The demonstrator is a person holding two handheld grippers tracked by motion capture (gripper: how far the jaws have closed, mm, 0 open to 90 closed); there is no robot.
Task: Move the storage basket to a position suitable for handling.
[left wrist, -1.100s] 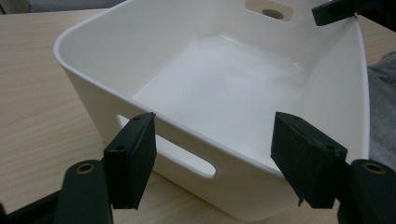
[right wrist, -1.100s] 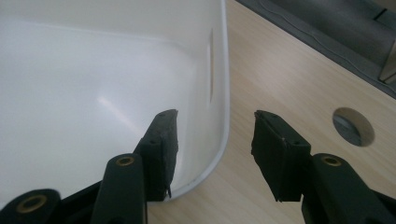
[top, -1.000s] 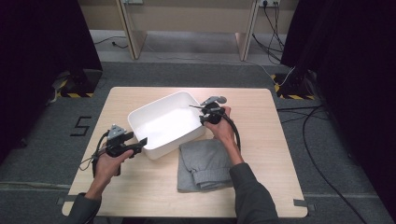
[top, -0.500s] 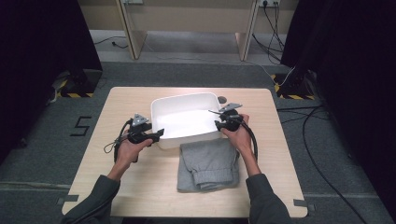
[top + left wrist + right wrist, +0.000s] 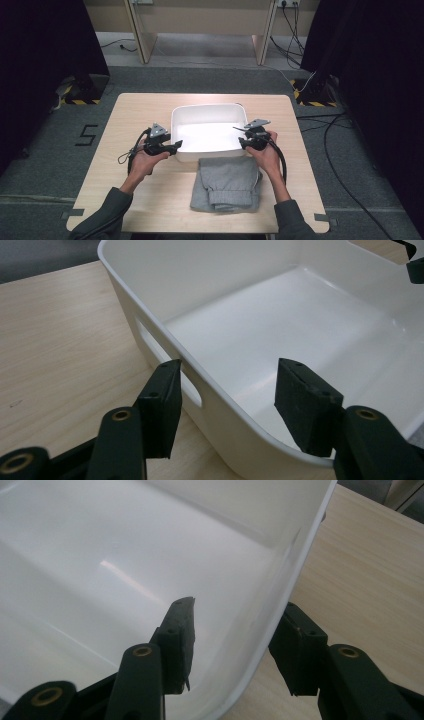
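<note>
Now, with each tool straddling a side wall of the white bin [image 5: 207, 131], left tool [image 5: 227, 390] just closing yet untouching, right tool [image 5: 237, 640] also unclamped, clench both evenly before lifting.

the tub [image 5: 207, 125] is showing plain glossy white inside and out. the table [image 5: 140, 107] under it is looking like pale wood with a fine grain. the folded cloth [image 5: 227, 182] is sitting there in flat mid grey. both grippers, left [image 5: 172, 146] and right [image 5: 244, 142], are looking black with grey plates on top, brass-coloured rivets glinting on the jaws.
</note>
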